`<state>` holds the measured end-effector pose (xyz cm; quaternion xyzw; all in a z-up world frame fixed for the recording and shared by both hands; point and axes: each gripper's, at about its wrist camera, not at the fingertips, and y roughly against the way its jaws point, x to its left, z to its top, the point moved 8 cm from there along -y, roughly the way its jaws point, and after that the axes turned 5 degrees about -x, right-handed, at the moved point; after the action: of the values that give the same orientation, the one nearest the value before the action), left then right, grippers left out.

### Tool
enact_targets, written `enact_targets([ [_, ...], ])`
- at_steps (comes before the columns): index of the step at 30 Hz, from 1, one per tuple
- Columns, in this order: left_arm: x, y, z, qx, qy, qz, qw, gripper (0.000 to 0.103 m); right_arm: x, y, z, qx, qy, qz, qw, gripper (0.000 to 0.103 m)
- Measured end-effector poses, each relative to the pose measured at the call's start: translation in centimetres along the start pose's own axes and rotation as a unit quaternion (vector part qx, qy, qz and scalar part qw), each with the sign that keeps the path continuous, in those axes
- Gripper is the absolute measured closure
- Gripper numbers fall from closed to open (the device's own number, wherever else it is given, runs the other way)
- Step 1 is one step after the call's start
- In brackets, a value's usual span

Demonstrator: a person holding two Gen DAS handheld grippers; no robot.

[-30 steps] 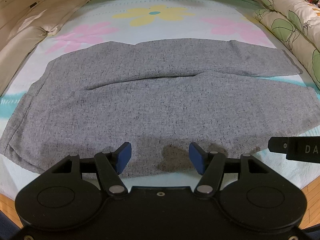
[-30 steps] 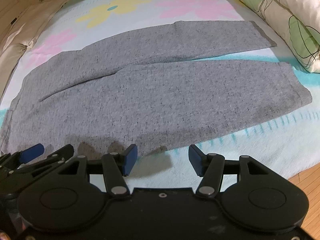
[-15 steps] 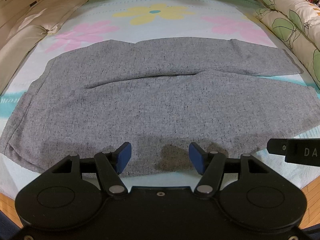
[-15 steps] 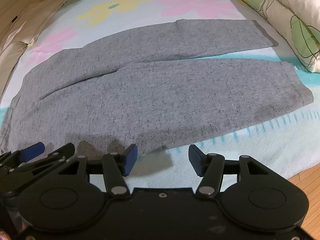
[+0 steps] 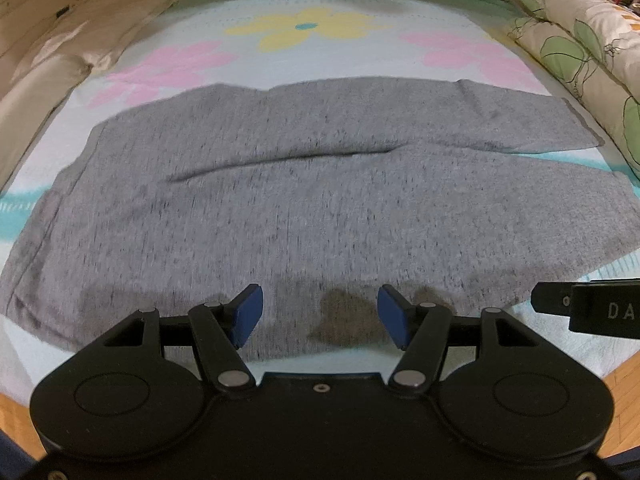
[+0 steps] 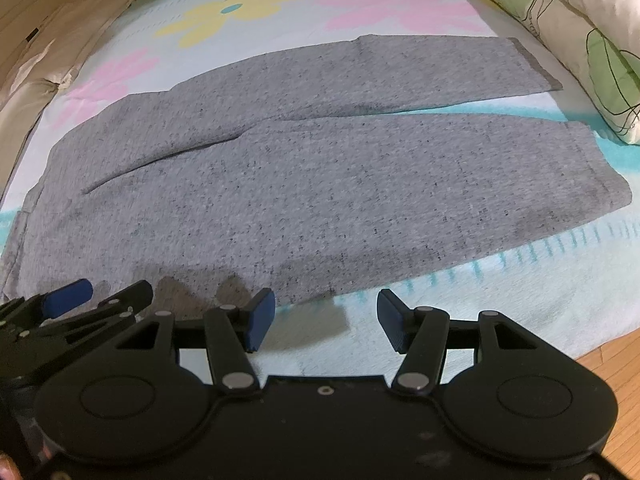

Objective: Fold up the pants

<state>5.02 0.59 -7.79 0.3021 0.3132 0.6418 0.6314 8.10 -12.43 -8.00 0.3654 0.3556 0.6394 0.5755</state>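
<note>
While the pants (image 5: 320,208) lie flat on the bed (image 5: 304,12), waistband cut off at left, both grippers (image 5: 320,316) (image 6: 326,318) hover empty, jaws apart.

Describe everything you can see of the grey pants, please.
The pants are heather grey with dark flecks and look like a soft knit. They lie flat and unfolded on the flowered sheet, waist left, both legs pointing right and splitting apart toward hemmed cuffs. A crease runs between the legs. Nothing grips them; both grippers' fingers are open at the near edge.
</note>
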Motion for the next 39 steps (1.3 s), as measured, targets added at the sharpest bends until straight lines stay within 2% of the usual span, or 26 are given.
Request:
enact_targets([
  [3, 0.0, -0.1, 0.6, -0.018, -0.011, 0.005, 0.9998, 0.038, -0.3, -0.1, 0.1, -0.003, 0.002, -0.001, 1.000, 0.043],
  [7, 0.7, -0.9, 1.3, -0.013, 0.008, -0.005, 0.9999, 0.037, -1.4, -0.4, 0.4, -0.006, -0.006, -0.011, 1.000, 0.043],
  [10, 1.5, -1.5, 1.8, -0.010, 0.028, 0.002, 0.9996, 0.037, -2.9, -0.5, 0.7, -0.010, -0.029, -0.025, 0.999, 0.043],
  [15, 1.8, -2.3, 2.6, -0.009, 0.028, 0.020, 0.9994, 0.037, -6.7, -0.4, 2.0, -0.019, -0.080, -0.057, 0.995, 0.043],
  [18, 1.4, -2.4, 2.9, -0.012, 0.018, 0.020, 0.9996, 0.037, -9.9, -0.1, 3.7, -0.035, -0.111, -0.094, 0.989, 0.043],
  [20, 0.8, -2.6, 3.1, -0.013, 0.004, 0.012, 0.9998, 0.037, -11.8, -0.2, 4.6, -0.038, -0.105, -0.118, 0.987, 0.043],
  [24, 0.0, -3.3, 2.4, -0.011, -0.036, 0.016, 0.9992, 0.037, -15.8, -1.2, 5.3, -0.014, -0.108, -0.150, 0.983, 0.043],
  [28, 0.2, -4.3, 1.1, 0.006, -0.052, 0.033, 0.9981, 0.038, -21.3, -2.6, 4.7, 0.016, -0.183, -0.171, 0.968, 0.043],
  [33, 0.5, -5.9, -0.1, 0.044, -0.033, 0.032, 0.9980, 0.038, -27.3, -3.5, 4.4, 0.016, -0.218, -0.219, 0.951, 0.043],
  [36, 0.2, -6.6, -0.6, 0.057, -0.031, 0.029, 0.9975, 0.038, -28.9, -3.9, 4.2, 0.009, -0.249, -0.209, 0.946, 0.043],
  [39, -0.2, -6.6, -0.8, 0.047, -0.040, 0.032, 0.9976, 0.038, -29.4, -4.6, 4.6, 0.004, -0.274, -0.188, 0.943, 0.043],
])
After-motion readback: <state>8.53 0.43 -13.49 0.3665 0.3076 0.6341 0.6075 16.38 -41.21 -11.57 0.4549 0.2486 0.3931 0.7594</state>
